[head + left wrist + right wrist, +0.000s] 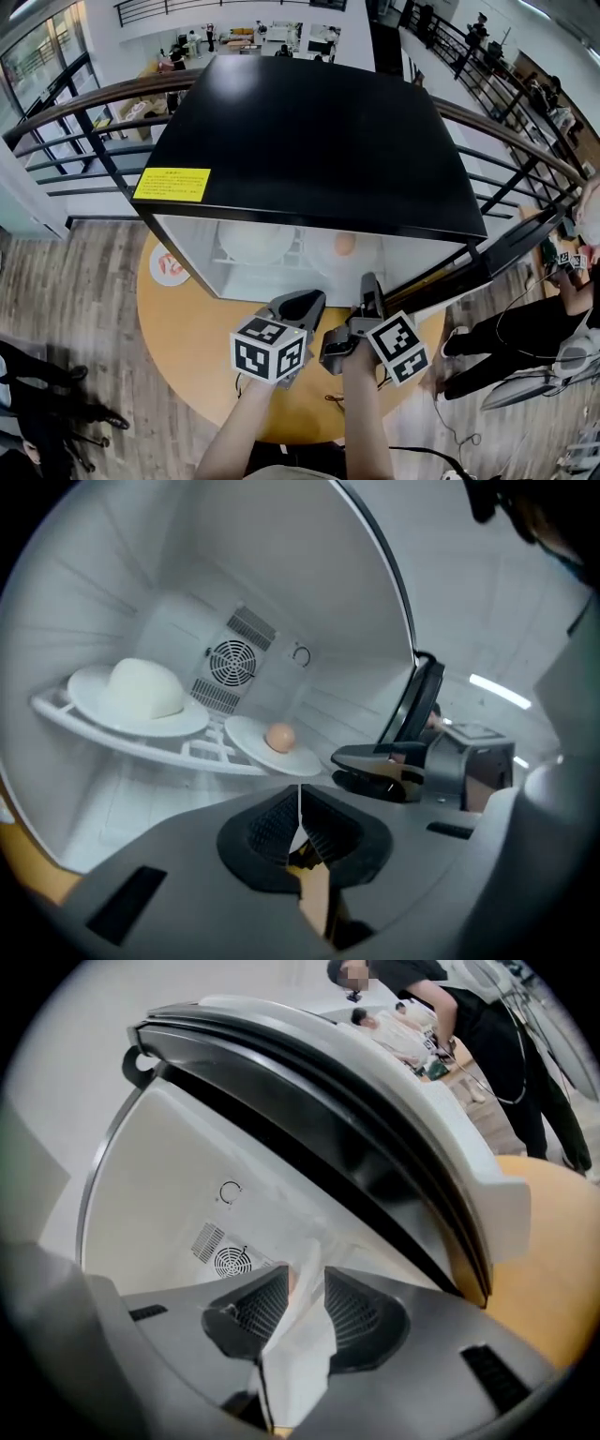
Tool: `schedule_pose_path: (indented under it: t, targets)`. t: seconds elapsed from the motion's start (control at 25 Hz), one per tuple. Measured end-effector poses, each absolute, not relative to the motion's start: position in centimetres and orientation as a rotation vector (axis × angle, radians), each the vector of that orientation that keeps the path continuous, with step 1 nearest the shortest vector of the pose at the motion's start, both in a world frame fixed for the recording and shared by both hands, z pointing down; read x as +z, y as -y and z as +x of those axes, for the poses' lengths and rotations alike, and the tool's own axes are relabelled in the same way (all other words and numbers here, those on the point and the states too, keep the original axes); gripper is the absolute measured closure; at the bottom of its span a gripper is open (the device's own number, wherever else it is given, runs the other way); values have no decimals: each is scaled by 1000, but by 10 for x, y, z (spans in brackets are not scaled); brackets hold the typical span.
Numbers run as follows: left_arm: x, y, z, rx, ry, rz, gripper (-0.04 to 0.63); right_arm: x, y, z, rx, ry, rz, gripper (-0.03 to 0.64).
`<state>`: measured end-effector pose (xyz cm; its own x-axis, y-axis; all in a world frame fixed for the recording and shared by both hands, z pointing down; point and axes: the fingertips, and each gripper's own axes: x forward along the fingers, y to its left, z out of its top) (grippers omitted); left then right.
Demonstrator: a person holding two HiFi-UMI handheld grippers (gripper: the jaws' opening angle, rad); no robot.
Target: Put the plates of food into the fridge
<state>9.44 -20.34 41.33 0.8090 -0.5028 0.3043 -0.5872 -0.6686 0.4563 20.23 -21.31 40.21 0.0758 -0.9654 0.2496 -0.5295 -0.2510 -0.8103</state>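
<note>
while the left gripper (300, 799) has its jaws all but closed on nothing, the right gripper (305, 1279) beside it has its jaws parted and grips nothing. both plates sit ahead of the tips on the fridge (309, 141) shelf (141, 747): the egg plate (251, 737) just off the right gripper, the white-mound plate (89, 691) further left.

Non-task stuff, all placed off the round wooden table (192, 347):
- red-and-white round sticker (170, 267) on its top, left edge
- dark metal railing (84, 103) curving behind it, wood handrail on top
- grey plank floor (66, 281) under and left of it
- person in black (525, 333) standing just right of it, thin cable (450, 422) on the floor near their feet
- dark shoes (47, 394) off its lower left
- lower level with desks (281, 37) far behind it, past the railing
</note>
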Motion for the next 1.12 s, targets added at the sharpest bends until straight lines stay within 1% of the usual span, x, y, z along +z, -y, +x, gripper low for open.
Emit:
schedule_pose_path:
  t: [0.04, 0.16, 0.4, 0.56, 0.68, 0.8, 0.96, 1.12]
  targets:
    - [416, 207, 102, 270, 811, 2486, 585, 403, 210, 204, -1063, -1495, -1862, 507]
    - [419, 216, 121, 360, 812, 2548, 588, 404, 202, 208, -1054, -1508, -1876, 507]
    - [425, 240, 126, 321, 859, 2473, 589, 396, 191, 208, -1031, -1539, -1858, 508]
    - [413, 230, 120, 232, 882, 2507, 589, 387, 181, 204, -994, -1596, -1837, 508]
    - [389, 209, 109, 91, 982, 2591, 589, 376, 173, 200, -882, -1719, -1818, 509]
    - [360, 186, 89, -15, 1128, 2679, 589, 360, 168, 184, -696, -1901, -1814, 512]
    - [338, 158, 58, -32, 1315, 2753, 589, 347, 157, 151, -462, -2093, -1839, 512]
    - [330, 141, 36, -50, 1428, 2699, 589, 344, 144, 127, -398, -2177, -1816, 514]
